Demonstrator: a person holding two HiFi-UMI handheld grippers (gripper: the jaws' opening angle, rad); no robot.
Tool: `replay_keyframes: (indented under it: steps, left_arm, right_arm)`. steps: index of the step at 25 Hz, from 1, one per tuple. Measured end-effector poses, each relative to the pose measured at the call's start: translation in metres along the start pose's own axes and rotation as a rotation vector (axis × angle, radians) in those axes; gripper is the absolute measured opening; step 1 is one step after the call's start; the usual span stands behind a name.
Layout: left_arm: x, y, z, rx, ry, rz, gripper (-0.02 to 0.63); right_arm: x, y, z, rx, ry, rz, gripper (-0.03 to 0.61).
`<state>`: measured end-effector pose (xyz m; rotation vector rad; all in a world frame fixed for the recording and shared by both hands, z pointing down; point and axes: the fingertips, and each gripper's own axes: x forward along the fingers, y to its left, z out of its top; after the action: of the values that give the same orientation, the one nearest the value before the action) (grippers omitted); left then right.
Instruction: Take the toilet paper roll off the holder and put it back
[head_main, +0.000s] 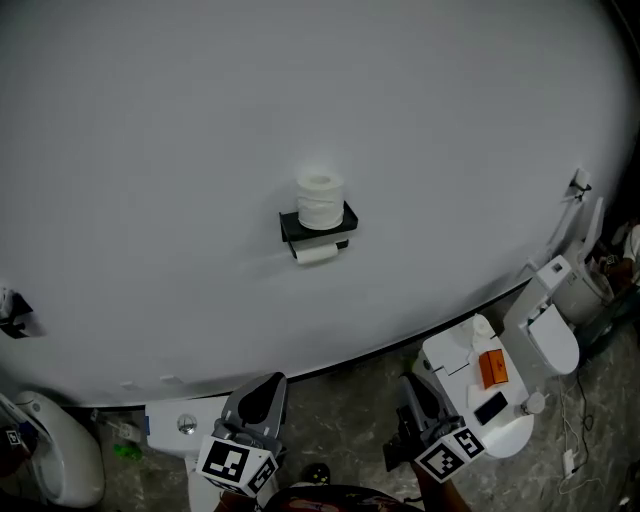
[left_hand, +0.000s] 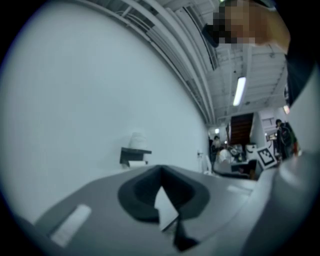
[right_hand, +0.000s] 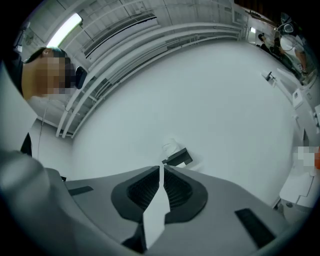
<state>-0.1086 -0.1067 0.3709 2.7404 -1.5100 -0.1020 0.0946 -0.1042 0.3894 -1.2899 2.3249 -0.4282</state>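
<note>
Two grippers hang low in the head view, left gripper (head_main: 262, 390) and right gripper (head_main: 415, 392), well apart from the toilet paper roll (head_main: 320, 200) standing upright atop its black holder (head_main: 290, 228). Left gripper view: jaws pressed together, empty, roll ahead. Right gripper view: likewise closed on nothing.

Head view sits above the person and looks steeply down at the white wall (head_main: 200, 150). The left gripper (head_main: 262, 388) is at bottom left and the right gripper (head_main: 415, 395) at bottom right. The holder (head_main: 318, 228) with the toilet paper roll (head_main: 320, 198) is mid-frame, well apart from both. Left gripper view looks along its own jaws toward the wall, with the holder small and left of the tips. Right gripper view faces the same way, with the holder just above the tips. All three views share the wall, holder and roll.
</note>
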Motion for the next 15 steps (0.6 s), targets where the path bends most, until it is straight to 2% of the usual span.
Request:
replay_keyframes:
  steps: [5, 10, 15]
  left_arm:
    - [0.029, 0.026, -0.004, -0.024, 0.009, 0.021, -0.002]
    - [0.045, 0.035, -0.004, -0.021, 0.018, 0.057, -0.002]
    - [0.061, 0.033, -0.005, -0.022, 0.015, 0.057, -0.002]
  right_arm:
    - [0.040, -0.017, -0.010, 0.036, 0.056, -0.002, 0.017]
    - [0.067, -0.024, -0.008, 0.038, 0.075, 0.043, 0.016]
    - [0.087, -0.028, 0.003, -0.026, 0.092, 0.119, 0.017]
